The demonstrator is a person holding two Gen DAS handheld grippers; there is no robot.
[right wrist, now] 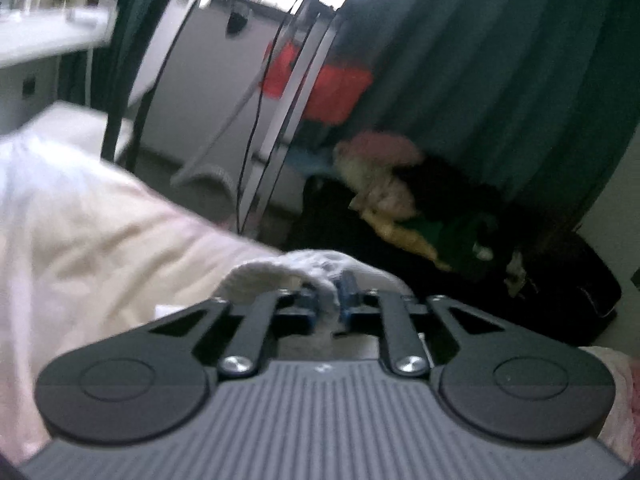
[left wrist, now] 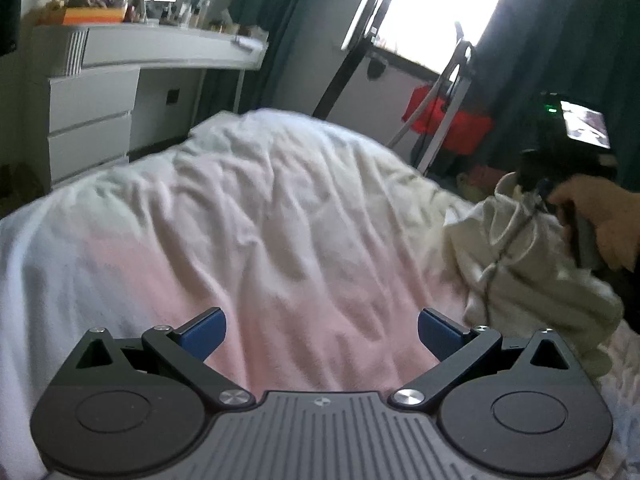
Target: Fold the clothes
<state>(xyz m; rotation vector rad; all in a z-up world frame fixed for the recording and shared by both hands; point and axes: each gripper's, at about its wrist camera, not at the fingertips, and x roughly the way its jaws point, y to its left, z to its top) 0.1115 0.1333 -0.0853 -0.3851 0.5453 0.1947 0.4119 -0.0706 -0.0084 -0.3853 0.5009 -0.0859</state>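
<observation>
Gripping a cream garment (left wrist: 532,264) at the right edge of the bed (left wrist: 240,208).
Right gripper (right wrist: 334,296) is clamped on a bunched fold, apparently a hem; left gripper (left wrist: 322,334) hangs spread and empty over the bed's middle, and should pinch a matching edge before lifting.

Crumpled white cloth bedsheet (left wrist: 260,220); knitted cream garment (left wrist: 520,264).

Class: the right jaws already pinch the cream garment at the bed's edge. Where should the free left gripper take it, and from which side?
Left gripper, jaws wide open, should likely take the cream garment at its lower hanging edge, coming across the duvet from the camera's left. That edge is free and away from the right gripper pinching the top fold.
</observation>
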